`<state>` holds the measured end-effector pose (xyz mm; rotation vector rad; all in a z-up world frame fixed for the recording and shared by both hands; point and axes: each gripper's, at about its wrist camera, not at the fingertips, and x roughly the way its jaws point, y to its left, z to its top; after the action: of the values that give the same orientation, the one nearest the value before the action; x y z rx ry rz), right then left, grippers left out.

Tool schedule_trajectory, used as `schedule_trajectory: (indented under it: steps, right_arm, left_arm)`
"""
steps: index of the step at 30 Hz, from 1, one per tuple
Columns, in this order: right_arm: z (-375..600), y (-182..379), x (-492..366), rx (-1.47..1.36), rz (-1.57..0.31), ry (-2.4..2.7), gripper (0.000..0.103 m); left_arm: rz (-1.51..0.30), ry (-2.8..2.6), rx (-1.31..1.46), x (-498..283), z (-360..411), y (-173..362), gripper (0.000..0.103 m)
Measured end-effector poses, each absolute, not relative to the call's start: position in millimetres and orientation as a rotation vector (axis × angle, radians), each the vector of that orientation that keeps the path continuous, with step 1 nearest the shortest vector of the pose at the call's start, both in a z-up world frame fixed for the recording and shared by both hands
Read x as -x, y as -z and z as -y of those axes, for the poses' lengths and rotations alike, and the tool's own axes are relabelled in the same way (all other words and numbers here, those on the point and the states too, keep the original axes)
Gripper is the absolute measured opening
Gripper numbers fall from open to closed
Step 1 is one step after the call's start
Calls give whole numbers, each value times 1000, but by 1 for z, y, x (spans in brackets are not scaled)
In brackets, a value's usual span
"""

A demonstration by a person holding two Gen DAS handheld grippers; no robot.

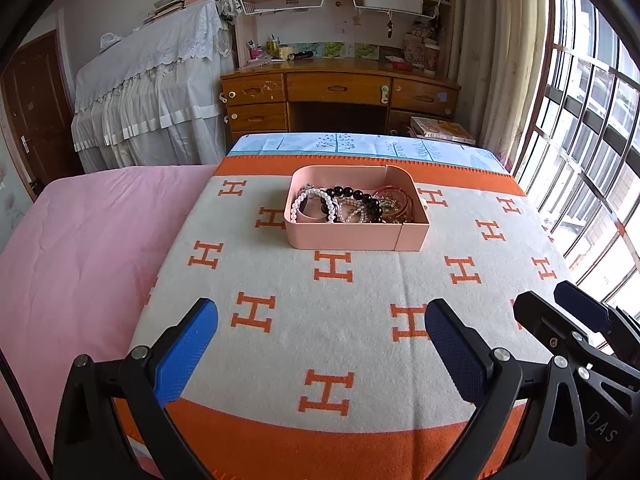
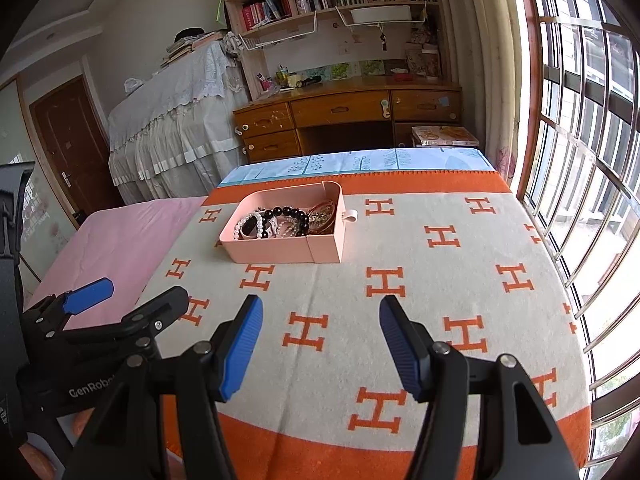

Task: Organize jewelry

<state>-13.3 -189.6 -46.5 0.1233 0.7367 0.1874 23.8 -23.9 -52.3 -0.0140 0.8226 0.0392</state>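
A pink tray sits on the far middle of the orange-and-cream blanket. It holds a white pearl bracelet, a black bead bracelet, red bangles and other jewelry piled together. The tray also shows in the right wrist view. My left gripper is open and empty, well short of the tray. My right gripper is open and empty, also short of the tray. Each gripper shows at the edge of the other's view.
A pink sheet covers the bed to the left of the blanket. A wooden desk with shelves stands beyond the bed. A barred window runs along the right. A cloth-covered piano stands at back left.
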Motion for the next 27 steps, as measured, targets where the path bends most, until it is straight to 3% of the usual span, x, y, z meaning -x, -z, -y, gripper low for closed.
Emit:
schedule_trajectory:
  steps: [27]
  right_arm:
    - [191, 50, 15, -129, -741, -188, 61]
  left_arm:
    - [-839, -35, 25, -21, 24, 59, 102]
